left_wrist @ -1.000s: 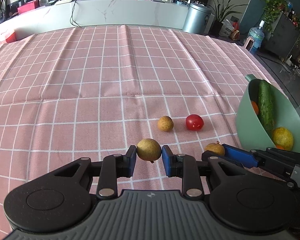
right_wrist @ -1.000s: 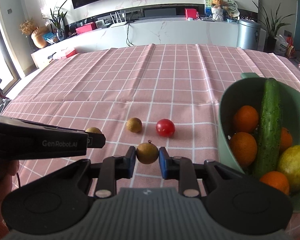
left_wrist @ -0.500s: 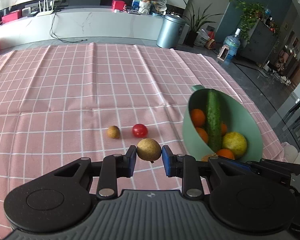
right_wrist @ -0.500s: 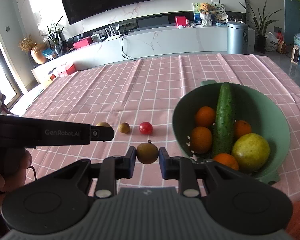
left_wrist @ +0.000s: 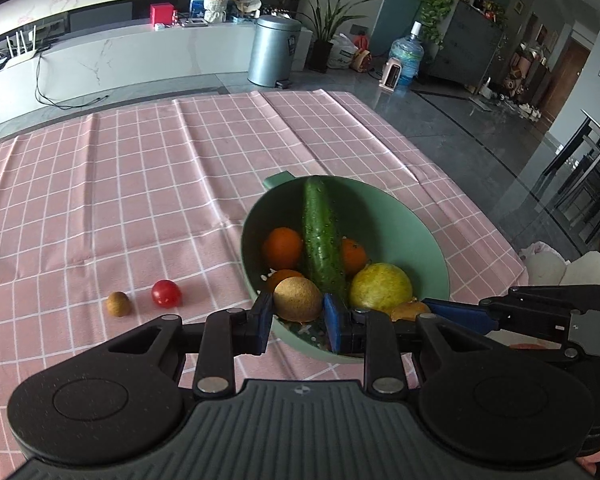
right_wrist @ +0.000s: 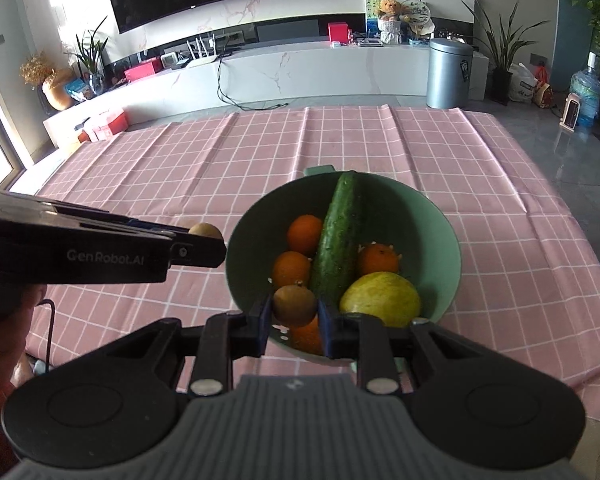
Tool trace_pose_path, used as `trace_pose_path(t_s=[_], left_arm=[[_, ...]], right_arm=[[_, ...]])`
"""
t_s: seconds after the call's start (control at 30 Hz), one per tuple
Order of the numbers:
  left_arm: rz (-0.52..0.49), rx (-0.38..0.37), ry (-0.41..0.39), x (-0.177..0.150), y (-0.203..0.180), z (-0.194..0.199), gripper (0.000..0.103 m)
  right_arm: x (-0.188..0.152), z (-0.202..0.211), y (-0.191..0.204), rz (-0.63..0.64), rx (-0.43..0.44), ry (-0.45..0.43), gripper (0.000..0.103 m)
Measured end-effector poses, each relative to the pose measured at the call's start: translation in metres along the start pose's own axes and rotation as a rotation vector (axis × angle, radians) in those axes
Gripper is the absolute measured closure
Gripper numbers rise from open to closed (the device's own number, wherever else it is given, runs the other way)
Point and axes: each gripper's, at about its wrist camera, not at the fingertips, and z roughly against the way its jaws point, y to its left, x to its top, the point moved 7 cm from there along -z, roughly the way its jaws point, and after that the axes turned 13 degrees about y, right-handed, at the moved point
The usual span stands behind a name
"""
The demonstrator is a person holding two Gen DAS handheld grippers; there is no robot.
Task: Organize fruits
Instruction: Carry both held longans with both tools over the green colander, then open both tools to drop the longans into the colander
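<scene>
Both grippers have moved from the worktop (left_wrist: 100, 200) to the green bowl (left_wrist: 428, 248). The left gripper (left_wrist: 297, 314) pinches one brown fruit (left_wrist: 298, 298) and the right gripper (right_wrist: 294, 320) another (right_wrist: 295, 306); release looks imminent.

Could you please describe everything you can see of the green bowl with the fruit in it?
The round, matte green plastic-looking bowl stands upright on the pink checked tablecloth, with a small tab handle on its far rim and perforations in its base. Inside lie a long dark green cucumber leaning on the far rim, several small oranges and a yellow-green round fruit.
</scene>
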Motion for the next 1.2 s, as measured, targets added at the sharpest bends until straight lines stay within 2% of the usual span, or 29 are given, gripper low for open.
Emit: trace_pose_path(t_s=[0.23, 0.57, 0.83, 1.13, 1.2], left_arm=[[-0.053, 0.001, 0.135, 0.014, -0.014, -0.028, 0.072], [-0.113, 0.041, 0.269, 0.018, -0.016, -0.058, 0.072], [-0.120, 0.071, 0.332, 0.018, -0.010, -0.076, 0.072], [-0.149, 0.078, 0.346, 0.016, -0.013, -0.083, 0.070], [-0.150, 0.079, 0.343, 0.016, -0.013, -0.082, 0.066]], right_arm=[[0.008, -0.019, -0.028, 0.020, 0.004, 0.139, 0.083], [0.008, -0.044, -0.036, 0.039, 0.050, 0.250, 0.083], [0.004, -0.054, -0.036, 0.030, 0.074, 0.307, 0.083], [0.005, -0.057, -0.037, 0.018, 0.078, 0.313, 0.082], [0.005, -0.057, -0.036, 0.021, 0.070, 0.313, 0.082]])
